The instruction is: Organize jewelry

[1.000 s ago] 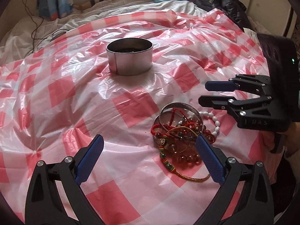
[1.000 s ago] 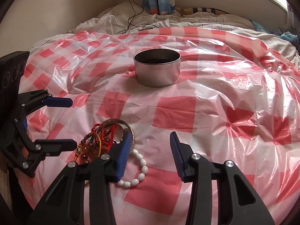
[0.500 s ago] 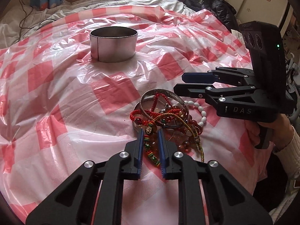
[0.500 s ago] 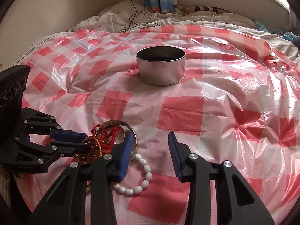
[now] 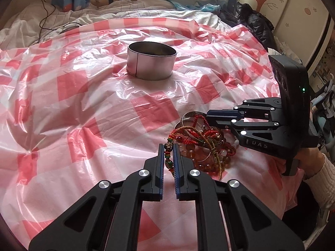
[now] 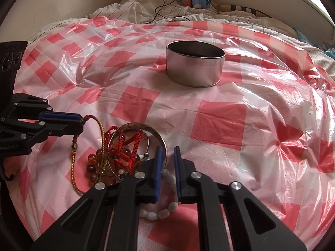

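A tangle of jewelry (image 5: 201,140) lies on the red-and-white checked plastic sheet (image 5: 83,104): red cord bracelets, amber beads, a silver bangle (image 6: 144,127) and a white bead bracelet (image 6: 165,211). My left gripper (image 5: 168,146) is shut on a multicoloured beaded cord bracelet (image 5: 169,156) and holds its end lifted; the cord hangs from it in the right wrist view (image 6: 73,154). My right gripper (image 6: 167,152) is shut on the silver bangle's rim, over the white beads. A round metal tin (image 5: 151,62) stands open farther back, and also shows in the right wrist view (image 6: 195,67).
The sheet covers a bed with rumpled white bedding (image 5: 104,10) behind. A black cable (image 6: 165,6) runs across the bedding. Dark clothes (image 5: 255,23) and a cupboard (image 5: 282,6) stand at the right. The bed edge is close at the right.
My left gripper closed on the beaded cord bracelet and lifted its end. My right gripper closed and moved onto the bangle's rim.
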`<state>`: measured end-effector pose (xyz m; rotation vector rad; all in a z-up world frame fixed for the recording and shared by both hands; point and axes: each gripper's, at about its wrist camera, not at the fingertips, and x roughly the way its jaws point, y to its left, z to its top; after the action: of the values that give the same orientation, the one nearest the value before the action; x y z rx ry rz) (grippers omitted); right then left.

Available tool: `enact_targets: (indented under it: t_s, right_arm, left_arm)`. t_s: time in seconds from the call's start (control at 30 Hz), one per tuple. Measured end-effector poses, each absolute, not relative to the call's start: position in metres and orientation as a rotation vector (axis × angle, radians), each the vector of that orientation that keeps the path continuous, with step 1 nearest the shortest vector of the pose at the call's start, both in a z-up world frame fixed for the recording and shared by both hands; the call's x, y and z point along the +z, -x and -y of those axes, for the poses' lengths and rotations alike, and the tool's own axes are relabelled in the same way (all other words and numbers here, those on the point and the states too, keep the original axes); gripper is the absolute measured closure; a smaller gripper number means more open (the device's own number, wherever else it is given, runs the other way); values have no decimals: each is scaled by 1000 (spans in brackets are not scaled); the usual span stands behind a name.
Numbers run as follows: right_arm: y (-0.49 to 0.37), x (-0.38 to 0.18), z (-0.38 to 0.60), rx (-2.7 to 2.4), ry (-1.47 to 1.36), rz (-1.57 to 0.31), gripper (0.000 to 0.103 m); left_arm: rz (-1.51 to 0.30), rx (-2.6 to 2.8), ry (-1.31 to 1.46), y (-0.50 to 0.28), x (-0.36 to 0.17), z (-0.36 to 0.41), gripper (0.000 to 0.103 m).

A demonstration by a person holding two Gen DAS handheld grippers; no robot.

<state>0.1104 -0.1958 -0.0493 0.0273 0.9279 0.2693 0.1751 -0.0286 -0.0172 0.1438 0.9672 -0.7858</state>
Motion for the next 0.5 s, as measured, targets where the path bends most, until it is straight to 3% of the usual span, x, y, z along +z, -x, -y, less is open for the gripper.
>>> enact_targets:
  t_s: [0.5]
  right_arm:
    - [-106,-19,231,212,-166,-797,99]
  left_arm:
    - [-925,-798,-142,-180,-4,40,98]
